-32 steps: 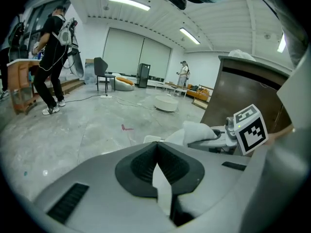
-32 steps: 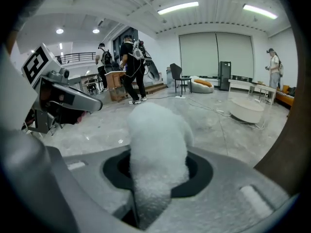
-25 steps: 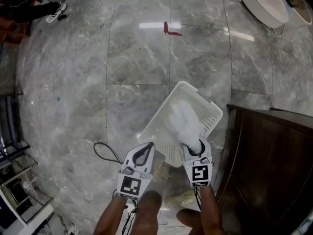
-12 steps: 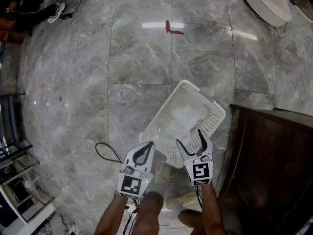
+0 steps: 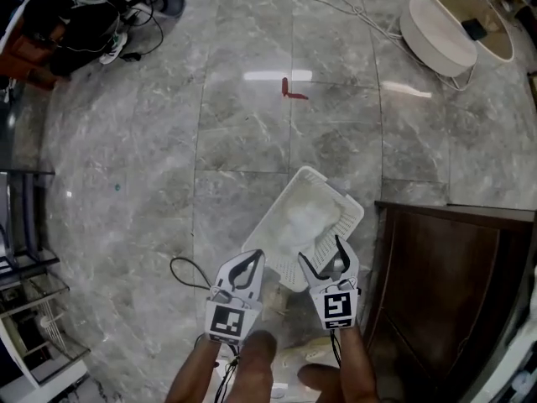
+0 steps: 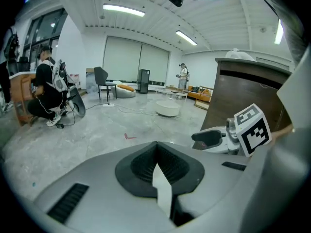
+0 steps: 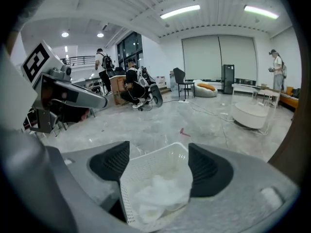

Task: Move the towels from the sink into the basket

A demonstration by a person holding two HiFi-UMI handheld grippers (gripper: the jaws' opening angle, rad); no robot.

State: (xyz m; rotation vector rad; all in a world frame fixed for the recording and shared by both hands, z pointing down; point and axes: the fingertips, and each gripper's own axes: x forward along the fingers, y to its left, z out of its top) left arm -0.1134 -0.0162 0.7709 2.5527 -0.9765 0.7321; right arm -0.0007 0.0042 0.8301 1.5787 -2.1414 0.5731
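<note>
There's the white towel (image 5: 304, 217), lying crumpled inside the basket (image 5: 273, 211), which sits on the grey marble floor (image 5: 126, 183). In the right gripper view the towel (image 7: 156, 194) fills the near end of the basket (image 7: 146, 165), up against its perforated wall.

The right tongs (image 5: 320, 252) hang above the basket's near end, clear of it. Their jaws have just been opening and stand well apart, and nothing is clamped between them; basket and towel only show through the gap (image 7: 158, 161) from below. The left tongs (image 5: 256, 255) sit just beside the basket's near left corner, jaws together, tips meeting, and empty (image 6: 156, 163).

A black cable loop (image 5: 189, 271) lies on the floor to the basket's left. A dark wooden cabinet (image 5: 453, 292) stands close on the basket's right. Beyond the basket's far corner there's a small red mark (image 5: 289, 86) on the floor, and further off to the right a round white stand (image 5: 436, 36).
</note>
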